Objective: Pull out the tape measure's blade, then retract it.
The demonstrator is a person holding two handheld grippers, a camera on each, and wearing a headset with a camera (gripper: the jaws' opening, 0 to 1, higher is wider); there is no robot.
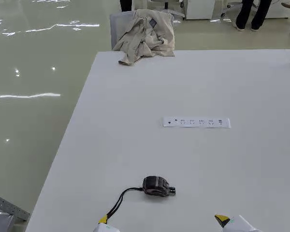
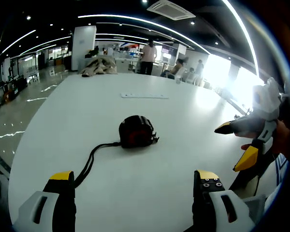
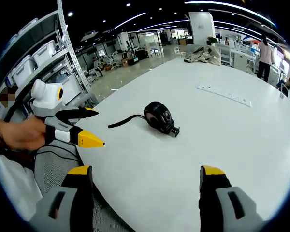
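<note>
left tongs (image 2: 134, 175) spread, right tongs (image 3: 145, 169) spread, both hold nothing. tape measure (image 1: 157, 186) on table (image 1: 135, 96) just ahead, between them, blade in. risk: smooth round case slips or spins when pinched; strap (image 2: 93, 157) snags.

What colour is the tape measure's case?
The tape measure is near black, like its strap; right gripper view shows it best.

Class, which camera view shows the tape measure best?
The right gripper view: the tape measure lies close, with its blade mouth visible. The left gripper view shows it and its strap from another side; the head view shows it small.
</note>
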